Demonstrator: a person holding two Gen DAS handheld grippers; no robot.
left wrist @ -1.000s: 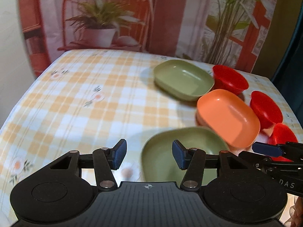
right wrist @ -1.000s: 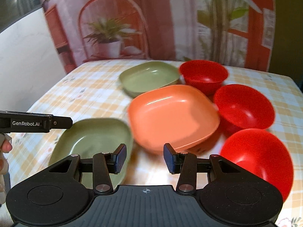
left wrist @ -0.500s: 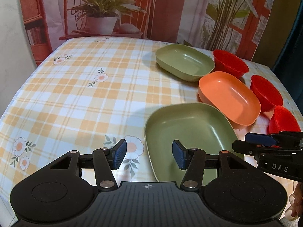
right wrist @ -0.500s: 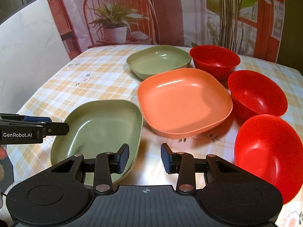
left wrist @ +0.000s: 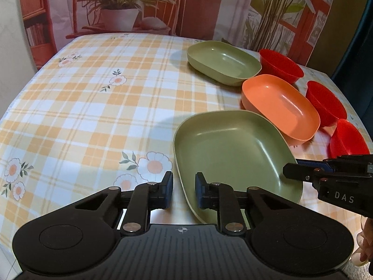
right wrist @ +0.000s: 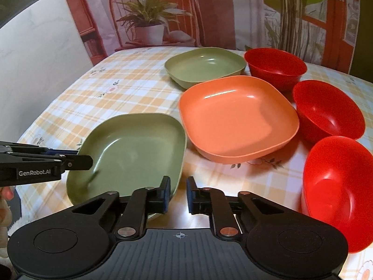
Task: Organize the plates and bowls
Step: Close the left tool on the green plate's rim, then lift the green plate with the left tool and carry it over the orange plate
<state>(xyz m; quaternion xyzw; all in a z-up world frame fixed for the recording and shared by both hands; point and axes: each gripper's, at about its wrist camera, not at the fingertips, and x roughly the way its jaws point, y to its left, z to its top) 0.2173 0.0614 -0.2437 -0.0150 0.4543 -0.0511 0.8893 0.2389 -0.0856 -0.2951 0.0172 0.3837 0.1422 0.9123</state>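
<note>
On the orange-checked tablecloth (left wrist: 93, 107), plates sit before a plant-printed backdrop (left wrist: 198, 4).

Both grippers are matte black plastic: the left gripper (left wrist: 184, 190) and right gripper (right wrist: 178, 194) have blue pads, silver screws, ribbed bases, and white "GenRobot.AI" and "DAS" lettering.

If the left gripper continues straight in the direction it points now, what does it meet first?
Most likely the near green plate: its left rim sits between the left gripper fingers, directly ahead. Depth is hard to judge.
</note>
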